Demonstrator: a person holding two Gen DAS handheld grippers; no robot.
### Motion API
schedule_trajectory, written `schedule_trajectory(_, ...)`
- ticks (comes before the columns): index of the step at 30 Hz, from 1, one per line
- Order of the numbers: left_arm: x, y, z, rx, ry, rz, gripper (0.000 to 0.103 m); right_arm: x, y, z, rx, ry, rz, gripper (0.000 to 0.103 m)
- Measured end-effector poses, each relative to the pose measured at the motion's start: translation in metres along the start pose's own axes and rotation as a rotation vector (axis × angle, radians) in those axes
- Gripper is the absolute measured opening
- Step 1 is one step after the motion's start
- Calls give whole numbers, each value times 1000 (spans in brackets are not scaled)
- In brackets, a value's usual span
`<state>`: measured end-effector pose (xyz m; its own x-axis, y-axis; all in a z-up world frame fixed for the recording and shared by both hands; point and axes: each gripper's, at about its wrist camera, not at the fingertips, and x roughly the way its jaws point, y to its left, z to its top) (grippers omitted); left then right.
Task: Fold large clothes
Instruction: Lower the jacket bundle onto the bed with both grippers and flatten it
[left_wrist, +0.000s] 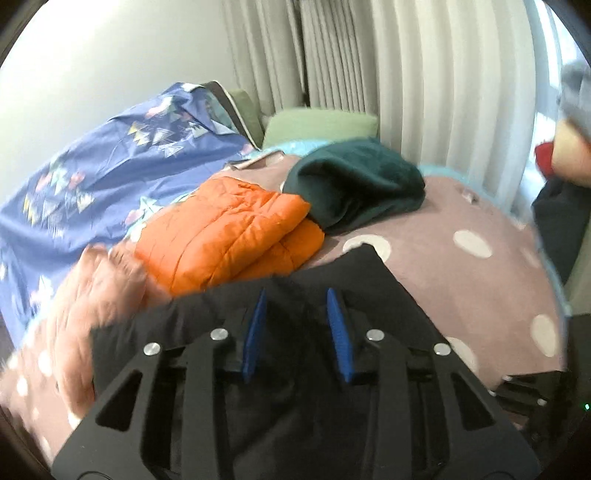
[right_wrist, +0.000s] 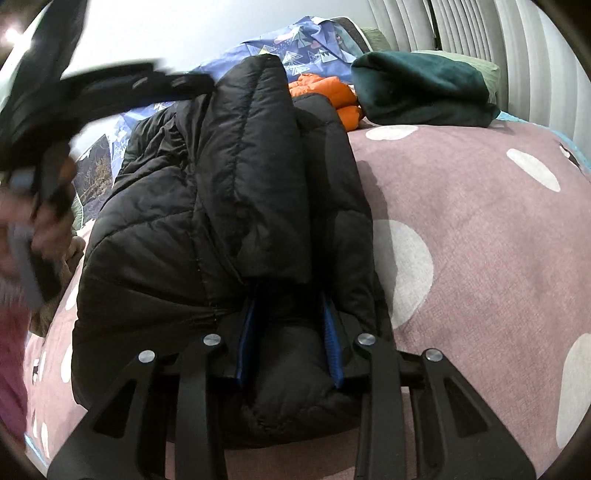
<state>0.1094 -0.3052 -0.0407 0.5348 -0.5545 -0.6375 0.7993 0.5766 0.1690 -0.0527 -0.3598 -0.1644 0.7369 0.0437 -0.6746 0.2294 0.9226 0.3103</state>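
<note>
The bed, under a mauve bedspread with white dots (right_wrist: 480, 206), fills both views. On it in the middle of the right wrist view lies the black quilted puffer jacket (right_wrist: 229, 206), the garment in hand: it is bunched lengthwise into a thick roll, one padded section doubled over the rest, so I judge the fold started but not squared off.

Toward the top of the left wrist view sit an orange quilted jacket (left_wrist: 229, 236) and a dark green fleece bundle (left_wrist: 354, 181), both already in compact folds (apparently done). A rumpled pink quilted garment (left_wrist: 99, 284) at left looks unfolded.

The right gripper (right_wrist: 290, 332) has its jaws clamped on the black jacket's near hem. The left gripper (left_wrist: 297, 325) hangs over black fabric; its jaws stand part-closed, and I cannot tell whether they pinch it.
</note>
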Motion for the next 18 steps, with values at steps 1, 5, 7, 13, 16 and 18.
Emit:
schedule_trajectory(1,22,-1,0,28,47,56,40,0,0,0,-1,-1,-2,33)
schedule_trajectory(5,94,27,-21,-77,215,82,47,-3,2,-3,-9,-11,-13,33)
schedule_trajectory(7,101,43,-27,-166,216,20,49,-2,0,-4,-4,-9,-4,33)
schedule_trajectory(13,106,45,-35,-180,205,8,50,-1,-2,-4,8,4,11,33)
schedule_trajectory(16,109,42,-36,-177,207,16,51,-1,-1,-1,-3,6,-4,33)
schedule_trajectory(18,109,42,-38,-176,207,16,51,-1,2,-1,-17,4,-20,33)
